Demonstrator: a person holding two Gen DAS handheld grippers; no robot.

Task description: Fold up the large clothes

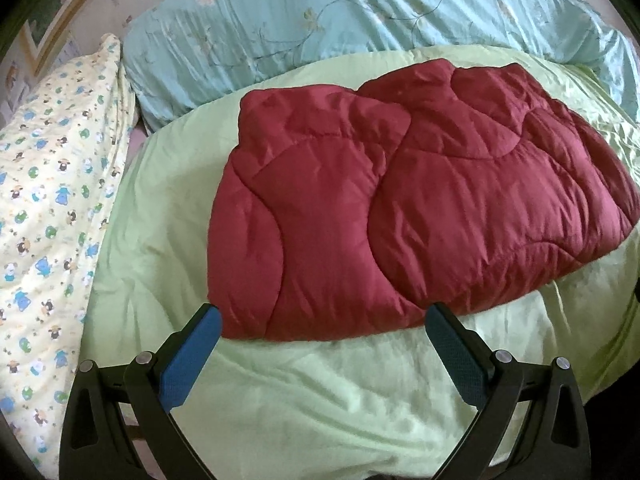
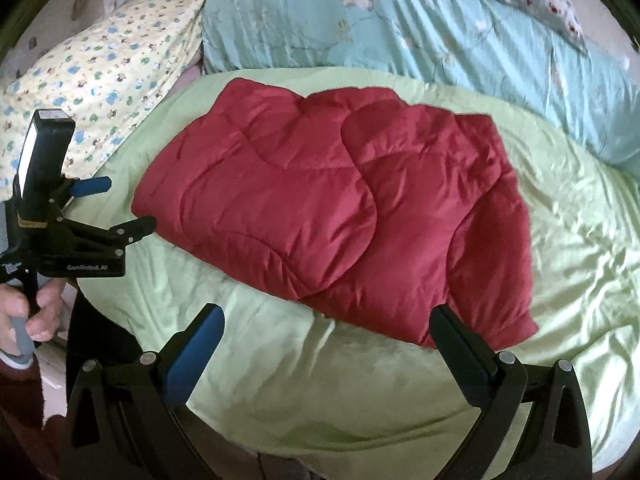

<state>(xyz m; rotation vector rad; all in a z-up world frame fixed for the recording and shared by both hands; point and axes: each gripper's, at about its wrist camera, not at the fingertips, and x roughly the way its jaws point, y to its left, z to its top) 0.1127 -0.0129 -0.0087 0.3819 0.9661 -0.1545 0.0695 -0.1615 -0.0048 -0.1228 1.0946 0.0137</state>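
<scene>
Jacket (image 1: 400, 208): in the left wrist view, a padded dark red garment lies partly folded at the centre of a pale green quilt (image 1: 280, 392), one quilted panel lapped over the other. The left gripper (image 1: 322, 326) sits at 6 o'clock, fingers spread wide and holding nothing, tips just at the jacket's near hem. A teal floral duvet (image 1: 360, 32) runs along 12 o'clock; a yellow printed pillow (image 1: 52, 200) lies at 9 o'clock.

In the right wrist view, the jacket fills the centre, its thicker doubled edge toward 4 o'clock. The right gripper (image 2: 326, 326) at 6 o'clock is likewise spread and empty, its right finger against the near hem. The left gripper appears at 9 o'clock beside the jacket, held by a hand (image 2: 32, 312).

The next fold would likely go best if both grippers pinch the near hem through all layers, well apart, and lift evenly so the slippery padding does not slide open.
</scene>
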